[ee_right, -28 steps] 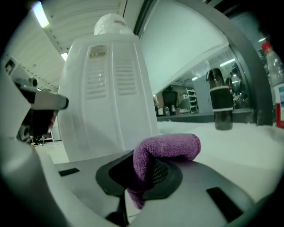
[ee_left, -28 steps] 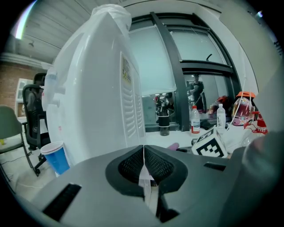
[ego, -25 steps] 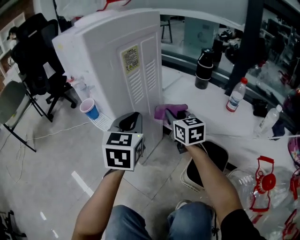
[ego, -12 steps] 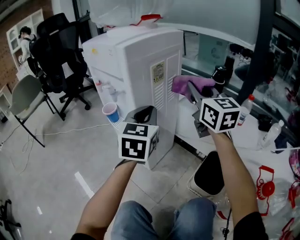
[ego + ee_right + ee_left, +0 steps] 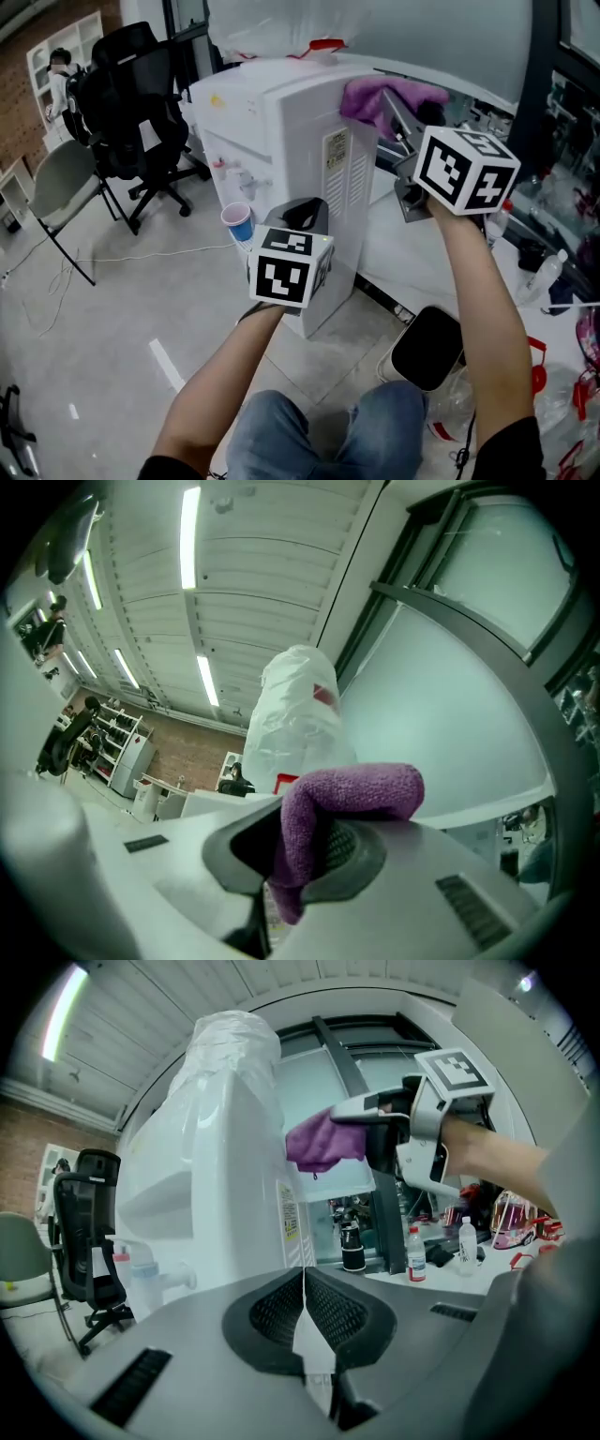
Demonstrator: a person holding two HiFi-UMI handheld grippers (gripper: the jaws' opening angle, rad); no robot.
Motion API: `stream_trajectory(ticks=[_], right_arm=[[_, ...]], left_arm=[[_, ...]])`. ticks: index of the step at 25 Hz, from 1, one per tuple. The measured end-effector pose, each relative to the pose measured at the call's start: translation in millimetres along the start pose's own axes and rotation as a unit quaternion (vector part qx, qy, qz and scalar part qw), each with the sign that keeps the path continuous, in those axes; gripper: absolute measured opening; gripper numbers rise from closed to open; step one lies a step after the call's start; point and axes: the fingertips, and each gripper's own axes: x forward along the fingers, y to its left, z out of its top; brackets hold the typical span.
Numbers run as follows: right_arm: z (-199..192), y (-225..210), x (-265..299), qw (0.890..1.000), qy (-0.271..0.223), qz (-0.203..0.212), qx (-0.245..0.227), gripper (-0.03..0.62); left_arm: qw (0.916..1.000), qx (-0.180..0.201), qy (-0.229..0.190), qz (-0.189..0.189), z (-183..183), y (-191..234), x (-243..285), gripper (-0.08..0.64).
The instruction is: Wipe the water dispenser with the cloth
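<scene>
Now, right gripper (image 5: 401, 112): pinching purple cloth (image 5: 375, 94), 1 o'clock, at water dispenser (image 5: 281, 131) top
left gripper (image 5: 298, 214): jaws pressed together, 6 o'clock

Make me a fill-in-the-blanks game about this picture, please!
The right hand-held gripper is shut on a ____ cloth.
The left hand-held gripper is shut and holds ____.
The water dispenser is ____ in colour.
The cup below its taps is ____.
Missing words: purple, nothing, white, blue.
</scene>
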Motion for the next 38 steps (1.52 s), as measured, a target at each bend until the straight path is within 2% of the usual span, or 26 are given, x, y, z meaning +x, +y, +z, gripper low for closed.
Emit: stream_trajectory(ticks=[3,5,14,23,38], right_arm=[[20,10,14,1.000,-0.018,0.009,0.006,0.046],[19,16,20,1.000,-0.019,0.015,0.012,0.046],[-30,37,30,0.999,0.015,0.039,0.018,0.046],[-95,51,13,0.996,0.056,0.049,0.038,0.046],[-233,72,-23,0.985,0.138,0.053,0.083,0.046]], left_arm=[[1.0000,-0.001,-0.002,0.002,2,3,-2,0.028],[1.0000,-0.002,-0.002,0.003,1,3,-3,0.028],[1.0000,-0.006,0.004,0.005,-11,4,-5,0.028],[0.9999,-0.010,0.013,0.002,-32,-7,-10,0.029],[0.9985,-0.021,0.051,0.003,-99,-11,-15,0.029]])
